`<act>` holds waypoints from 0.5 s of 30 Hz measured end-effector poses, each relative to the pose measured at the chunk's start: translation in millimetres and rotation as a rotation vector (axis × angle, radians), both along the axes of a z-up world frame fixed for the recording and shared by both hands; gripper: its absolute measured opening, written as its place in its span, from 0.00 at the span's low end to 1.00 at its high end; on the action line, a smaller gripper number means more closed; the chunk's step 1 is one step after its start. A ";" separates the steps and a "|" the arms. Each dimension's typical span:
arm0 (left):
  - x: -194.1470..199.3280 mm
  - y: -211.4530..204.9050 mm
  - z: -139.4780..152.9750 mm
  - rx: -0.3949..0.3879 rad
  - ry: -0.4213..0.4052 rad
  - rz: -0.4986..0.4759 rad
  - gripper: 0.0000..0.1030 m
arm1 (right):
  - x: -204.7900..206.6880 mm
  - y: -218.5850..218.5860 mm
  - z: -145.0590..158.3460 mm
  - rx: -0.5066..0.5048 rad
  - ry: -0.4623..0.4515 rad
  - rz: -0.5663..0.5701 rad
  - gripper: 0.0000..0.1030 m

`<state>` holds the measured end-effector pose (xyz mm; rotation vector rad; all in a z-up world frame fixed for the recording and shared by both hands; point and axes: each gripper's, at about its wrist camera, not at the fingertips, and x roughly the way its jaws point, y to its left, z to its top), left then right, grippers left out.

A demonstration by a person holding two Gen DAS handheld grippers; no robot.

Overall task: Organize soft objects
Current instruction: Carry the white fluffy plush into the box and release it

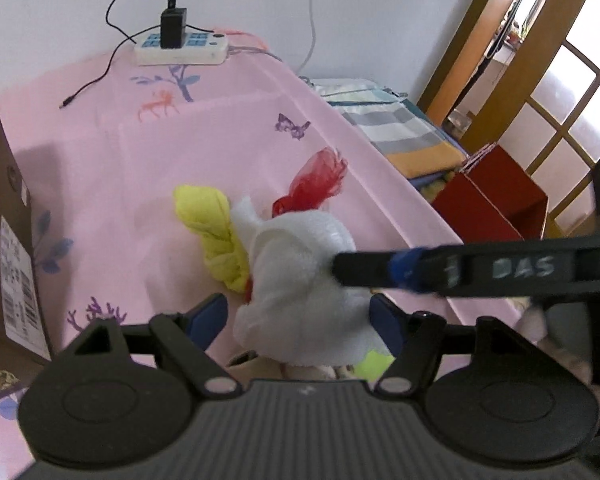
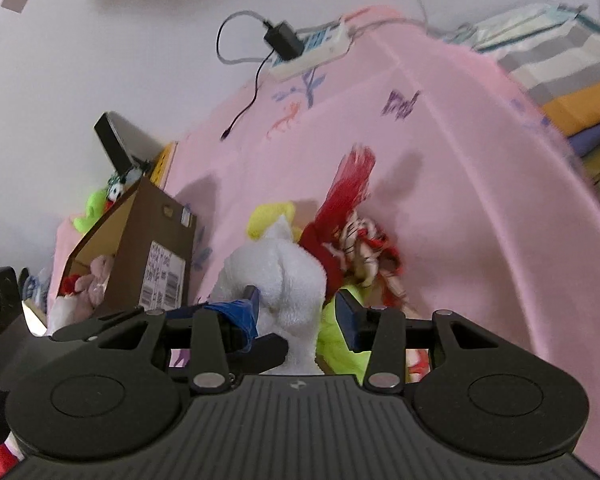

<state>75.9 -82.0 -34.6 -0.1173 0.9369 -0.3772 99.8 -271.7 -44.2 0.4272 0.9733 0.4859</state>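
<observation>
Both my grippers, left (image 1: 298, 318) and right (image 2: 296, 306), jaws apart around white towel (image 1: 300, 280); next clamp, carry left to box (image 2: 148, 248).

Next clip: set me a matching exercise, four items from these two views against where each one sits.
Items:
1. white cloth
2. black charger
3. pink plush
4. yellow cloth

Places:
A. inside the cardboard box
B. plugged into the power strip
C. between the left tongs
D. on the pink sheet, beside the white cloth

Pairs: 1-C, 2-B, 3-A, 4-D
</observation>
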 end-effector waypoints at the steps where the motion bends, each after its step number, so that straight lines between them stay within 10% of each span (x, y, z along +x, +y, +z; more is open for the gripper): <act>1: -0.3 0.5 0.1 -0.009 -0.002 -0.007 0.59 | 2.9 2.1 -1.4 0.007 0.002 0.016 0.26; 15: -21.5 11.2 23.8 -0.008 -0.092 0.028 0.52 | -16.1 28.9 25.8 0.009 -0.197 0.160 0.25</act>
